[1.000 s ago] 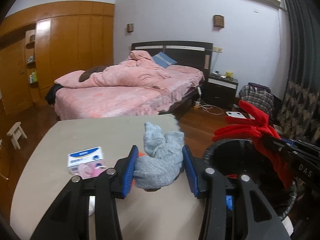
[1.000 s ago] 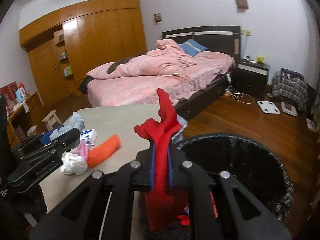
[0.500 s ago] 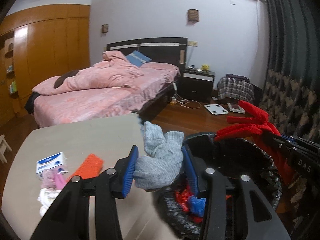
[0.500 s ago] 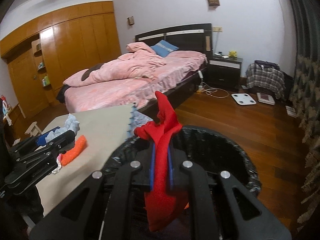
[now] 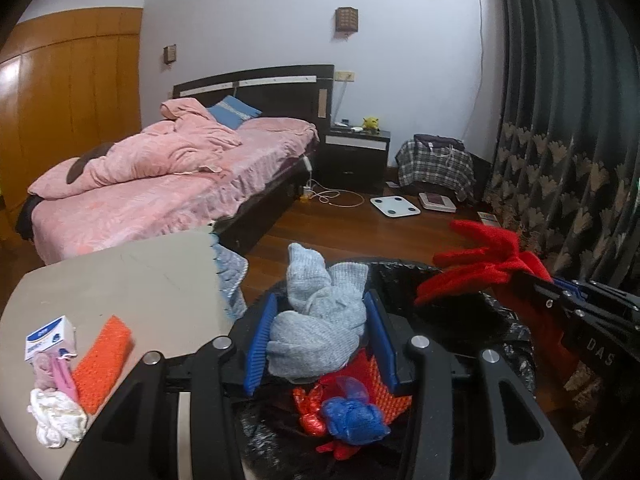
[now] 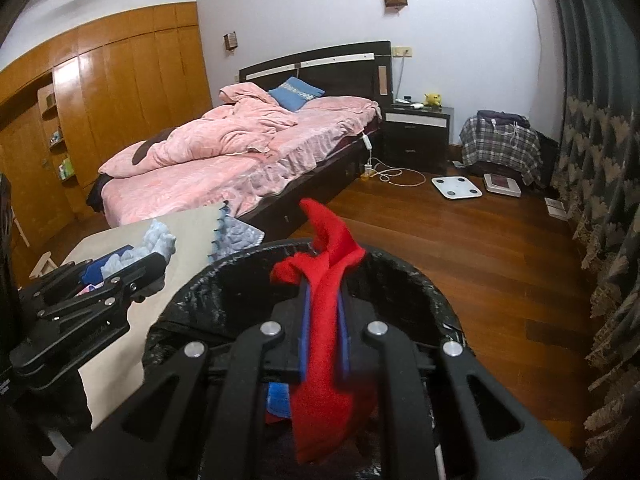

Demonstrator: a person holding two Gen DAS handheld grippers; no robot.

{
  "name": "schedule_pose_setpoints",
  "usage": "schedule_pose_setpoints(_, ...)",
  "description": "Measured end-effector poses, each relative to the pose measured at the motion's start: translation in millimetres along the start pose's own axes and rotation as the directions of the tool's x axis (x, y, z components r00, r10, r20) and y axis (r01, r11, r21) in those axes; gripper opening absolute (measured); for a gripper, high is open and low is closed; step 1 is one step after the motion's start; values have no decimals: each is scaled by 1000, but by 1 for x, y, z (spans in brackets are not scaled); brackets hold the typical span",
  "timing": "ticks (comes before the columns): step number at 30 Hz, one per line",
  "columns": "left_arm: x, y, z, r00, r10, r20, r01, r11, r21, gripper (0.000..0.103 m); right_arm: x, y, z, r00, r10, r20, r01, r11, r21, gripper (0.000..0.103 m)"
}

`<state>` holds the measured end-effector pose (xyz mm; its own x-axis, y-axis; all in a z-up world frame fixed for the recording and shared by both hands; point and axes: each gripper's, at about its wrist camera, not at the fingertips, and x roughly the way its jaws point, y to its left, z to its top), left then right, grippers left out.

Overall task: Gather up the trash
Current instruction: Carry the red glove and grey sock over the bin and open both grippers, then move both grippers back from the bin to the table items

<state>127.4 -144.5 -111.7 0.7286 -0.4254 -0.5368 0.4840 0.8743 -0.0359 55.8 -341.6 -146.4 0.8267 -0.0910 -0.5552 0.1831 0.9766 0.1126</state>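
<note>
Jaws: your left gripper (image 5: 318, 336) is clamped on the grey knit cloth (image 5: 320, 316); your right gripper (image 6: 323, 324) is pinched tight on the red cloth (image 6: 328, 320). Both bundles now hang over the black-lined trash bin (image 6: 400, 280); a second ago the grey one was above the beige table (image 5: 120, 280) and the bin sat off to the right. Only the left view shows the bin's contents, red and blue scraps (image 5: 348, 416), plus the orange sponge (image 5: 102, 362), small box (image 5: 48, 336) and white wad (image 5: 56, 416) left on the table. The right view shows the bin's far rim against the wood floor (image 6: 460, 248).
</note>
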Motion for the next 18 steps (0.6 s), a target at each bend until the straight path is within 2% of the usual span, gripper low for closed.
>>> schedule_pose_setpoints(5, 11, -4, 1, 999, -36, -25, 36, 999, -2, 46, 3, -5, -5, 1000, -10, -10, 10, 1000, 9, 12)
schedule_pose_setpoints(7, 12, -3, 1, 999, -42, -28, 42, 999, -2, 54, 4, -6, -6, 1000, -18, -13, 18, 1000, 9, 16)
schedule_pose_setpoints(8, 12, -3, 1, 999, -46, -27, 46, 999, -1, 58, 5, -8, -6, 1000, -20, -13, 20, 1000, 13, 24)
schedule_pose_setpoints(9, 12, -2, 0, 999, -42, -27, 42, 999, -1, 64, 5, -9, -7, 1000, -26, -12, 26, 1000, 16, 37)
schedule_pose_setpoints(10, 11, -1, 0, 999, -38, -24, 38, 999, -1, 68, 5, -9, -6, 999, -31, -11, 31, 999, 18, 44)
schedule_pose_setpoints(11, 10, 1, 0, 999, -31, -20, 31, 1000, -2, 69, 5, -10, -6, 999, -38, -5, 38, 999, 22, 57)
schedule_pose_setpoints(13, 7, 5, 1, 1000, -16, -16, 16, 1000, -8, 75, 4, -11, -7, 999, -50, 6, 50, 998, 24, 67)
schedule_pose_setpoints(15, 2, 13, 0, 1000, 13, -4, -14, 1000, -16, 82, 2, -9, -7, 998, -59, 16, 59, 998, 25, 86)
schedule_pose_setpoints(18, -5, 26, -1, 998, 61, 8, -61, 998, -24, 93, -1, -5, -6, 998, -58, 36, 57, 998, 15, 96)
